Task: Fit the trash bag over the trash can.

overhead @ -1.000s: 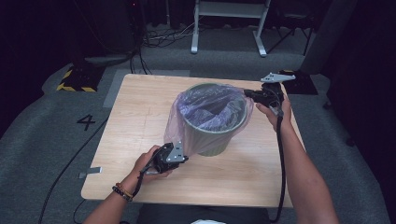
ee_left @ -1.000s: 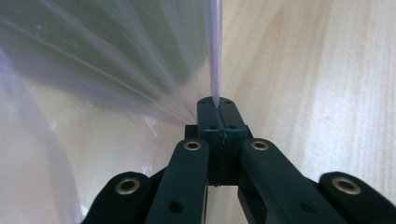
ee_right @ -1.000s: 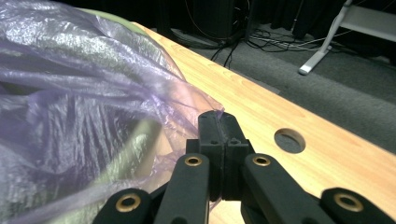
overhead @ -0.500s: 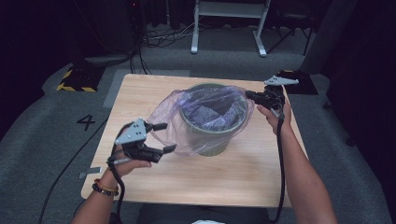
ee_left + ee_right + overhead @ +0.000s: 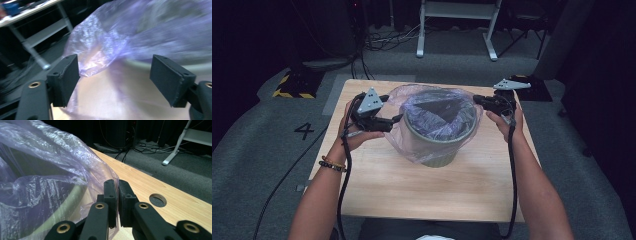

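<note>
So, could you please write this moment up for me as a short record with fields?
Work in hand: fitting a purple plastic bag into a grey-green bin
Surface: wooden table, bin standing upright on it
Left gripper: jaws have just been opening and stand apart; a fold of the bag's edge lies between them, by the left pad, not pinched
Right gripper: shut on the bag's edge at the bin's far right side
Bag: draped over the rim, loose on the left side

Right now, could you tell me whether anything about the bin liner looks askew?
Yes: the purple bag sits unevenly on the bin, its left side ballooning loose down the outside. The right gripper pinches the far edge; the left gripper gapes open.
</note>
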`<state>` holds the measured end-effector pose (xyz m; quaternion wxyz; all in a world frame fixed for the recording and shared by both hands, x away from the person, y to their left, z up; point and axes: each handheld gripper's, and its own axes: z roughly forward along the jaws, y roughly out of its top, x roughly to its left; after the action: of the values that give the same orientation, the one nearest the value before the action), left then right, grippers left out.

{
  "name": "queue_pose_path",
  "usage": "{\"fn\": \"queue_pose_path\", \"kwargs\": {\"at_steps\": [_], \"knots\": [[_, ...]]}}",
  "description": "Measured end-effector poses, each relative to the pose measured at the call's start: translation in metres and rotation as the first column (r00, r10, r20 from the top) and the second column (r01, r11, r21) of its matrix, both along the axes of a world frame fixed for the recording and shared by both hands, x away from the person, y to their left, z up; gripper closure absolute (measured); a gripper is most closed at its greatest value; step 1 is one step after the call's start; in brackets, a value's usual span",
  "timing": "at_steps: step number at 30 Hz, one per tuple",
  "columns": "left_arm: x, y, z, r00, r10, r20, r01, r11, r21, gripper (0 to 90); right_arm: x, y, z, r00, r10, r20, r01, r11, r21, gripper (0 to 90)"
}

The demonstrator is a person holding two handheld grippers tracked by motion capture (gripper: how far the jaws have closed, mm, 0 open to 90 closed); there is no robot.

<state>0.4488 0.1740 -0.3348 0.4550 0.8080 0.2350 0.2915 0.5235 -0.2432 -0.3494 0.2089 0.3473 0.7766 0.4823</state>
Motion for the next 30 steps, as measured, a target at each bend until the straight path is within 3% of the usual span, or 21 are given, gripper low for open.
{"fn": "queue_pose_path", "kwargs": {"at_steps": [2, 5, 7, 8, 10, 13, 15, 18, 22, 26, 30], "knots": [[0.012, 0.001, -0.001, 0.9995, 0.029, -0.01, -0.029, 0.9995, -0.006, 24.9, 0.001, 0.001, 0.0, 1.0, 0.006, -0.004, -0.006, 1.0, 0.001, 86.5], [0.032, 0.006, 0.0, 0.9987, 0.025, -0.043, -0.028, 0.9973, -0.067, 26.5, 0.002, 0.003, -0.002, 0.9998, 0.017, -0.009, -0.017, 1.0, -0.016, 86.7], [0.043, 0.005, -0.002, 0.9975, 0.03, -0.063, -0.034, 0.9977, -0.058, 29.7, 0.004, 0.005, -0.003, 0.9997, 0.023, -0.012, -0.023, 1.0, -0.021, 86.7], [0.048, 0.005, -0.004, 0.9971, 0.011, -0.076, -0.016, 0.9983, -0.056, 33.3, 0.004, 0.005, -0.004, 0.9996, 0.024, -0.016, -0.024, 1.0, -0.019, 86.7], [0.056, -0.001, -0.011, 0.9965, 0.01, -0.083, -0.009, 0.9999, 0.004, 44.5, 0.005, 0.005, -0.005, 0.9994, 0.028, -0.021, -0.029, 1.0, -0.01, 87.3], [0.065, -0.009, -0.018, 0.994, -0.007, -0.109, 0.013, 0.9985, 0.053, 63.9, 0.008, 0.006, -0.008, 0.999, 0.034, -0.028, -0.035, 0.999, -0.009, 88.1], [0.072, -0.012, -0.022, 0.9908, -0.014, -0.135, 0.021, 0.9985, 0.05, 76.8, 0.01, 0.006, -0.01, 0.999, 0.032, -0.031, -0.032, 0.999, -0.012, 88.3], [0.079, -0.017, -0.028, 0.9876, -0.015, -0.157, 0.021, 0.9992, 0.035, 88.5, 0.013, 0.006, -0.014, 0.9984, 0.036, -0.043, -0.036, 0.999, -0.002, 89.5], [0.089, -0.024, -0.037, 0.977, -0.029, -0.211, 0.032, 0.9994, 0.012, 89.8, 0.017, 0.007, -0.022, 0.9968, 0.048, -0.064, -0.047, 0.999, 0.015, 90.0], [0.097, -0.03, -0.047, 0.9638, -0.053, -0.261, 0.043, 0.998, -0.046, 89.8, 0.019, 0.01, -0.032, 0.9938, 0.069, -0.087, -0.067, 0.997, 0.031, 90.0], [0.101, -0.036, -0.057, 0.9522, -0.057, -0.3, 0.047, 0.9981, -0.041, 89.8, 0.019, 0.014, -0.042, 0.9901, 0.088, -0.11, -0.085, 0.996, 0.028, 90.0]]}}
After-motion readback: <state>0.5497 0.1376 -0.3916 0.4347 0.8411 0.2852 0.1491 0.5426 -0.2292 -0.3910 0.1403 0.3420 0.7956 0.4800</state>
